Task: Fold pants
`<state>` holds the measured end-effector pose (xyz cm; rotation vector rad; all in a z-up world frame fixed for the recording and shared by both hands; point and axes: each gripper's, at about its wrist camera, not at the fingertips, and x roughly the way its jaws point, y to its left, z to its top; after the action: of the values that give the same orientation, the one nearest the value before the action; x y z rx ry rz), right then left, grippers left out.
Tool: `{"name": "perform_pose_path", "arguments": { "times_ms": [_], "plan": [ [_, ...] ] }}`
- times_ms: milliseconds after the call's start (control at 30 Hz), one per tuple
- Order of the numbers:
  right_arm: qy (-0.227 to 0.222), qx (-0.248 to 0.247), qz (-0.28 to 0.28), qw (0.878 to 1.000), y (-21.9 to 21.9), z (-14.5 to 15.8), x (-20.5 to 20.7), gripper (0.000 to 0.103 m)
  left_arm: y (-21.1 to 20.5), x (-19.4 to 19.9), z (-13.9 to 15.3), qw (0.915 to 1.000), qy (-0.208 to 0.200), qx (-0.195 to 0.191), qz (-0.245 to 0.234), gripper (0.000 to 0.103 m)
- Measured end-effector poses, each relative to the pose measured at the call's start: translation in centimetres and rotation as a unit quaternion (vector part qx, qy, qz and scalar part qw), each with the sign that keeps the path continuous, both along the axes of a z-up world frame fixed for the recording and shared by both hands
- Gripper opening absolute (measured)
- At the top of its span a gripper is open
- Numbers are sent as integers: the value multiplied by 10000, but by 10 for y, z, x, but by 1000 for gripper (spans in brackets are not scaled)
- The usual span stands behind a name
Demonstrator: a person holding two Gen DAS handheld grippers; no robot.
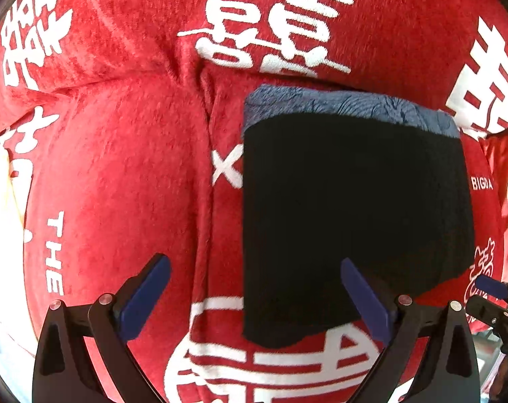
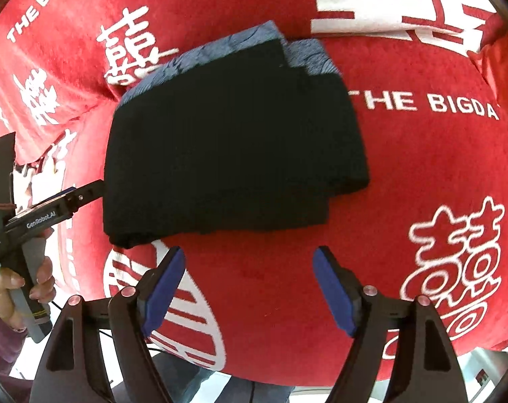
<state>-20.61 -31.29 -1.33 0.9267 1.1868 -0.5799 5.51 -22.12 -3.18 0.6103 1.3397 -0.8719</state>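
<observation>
Already folded, pants [image 2: 233, 147] lie upper-center of frame just ahead of right gripper [image 2: 248, 288], both grippers' jaws apart w/ nothing held, left gripper [image 1: 254, 299] overlapping the near edge.

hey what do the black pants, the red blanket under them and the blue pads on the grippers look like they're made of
Black pants: matte dark fabric with a grey-blue plush lining at the folded edge, probably fleece-lined. Red blanket: fuzzy pile with white woven characters, looks like velvety plush or flannel. Blue pads: smooth, dull, likely rubber or foam, on black rigid plastic-looking arms.
</observation>
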Motion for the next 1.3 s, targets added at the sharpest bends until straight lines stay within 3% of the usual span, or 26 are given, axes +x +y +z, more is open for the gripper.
{"name": "perform_pose_path", "arguments": {
  "times_ms": [167, 400, 567, 700, 933, 1200, 1300],
  "plan": [
    [-20, 115, -2, 9999, -22, -4, -9, 82, -13, 2, 0, 10000, -9, 19, 71, 101],
    [-250, 23, -30, 9997, -72, -5, -23, 86, -12, 22, -11, 9986, 418, 55, 331, 101],
    [-532, 440, -477, 9965, -108, -20, -40, 86, -11, 27, -17, 9974, 635, 39, 335, 101],
    [-741, 792, -509, 9928, -126, -35, -44, 86, -21, 35, -22, 9967, 802, -73, 74, 101],
    [-1424, 1635, -197, 9760, -145, -67, -40, 86, -30, 45, -43, 9872, 1557, -329, -107, 101],
    [-2080, 2112, 27, 9550, -156, -86, -24, 87, -49, 41, -64, 9782, 1988, -549, -253, 102],
    [-2160, 2148, 161, 9523, -160, -92, -11, 87, -58, 36, -72, 9764, 2056, -597, -270, 102]
  ]
}}
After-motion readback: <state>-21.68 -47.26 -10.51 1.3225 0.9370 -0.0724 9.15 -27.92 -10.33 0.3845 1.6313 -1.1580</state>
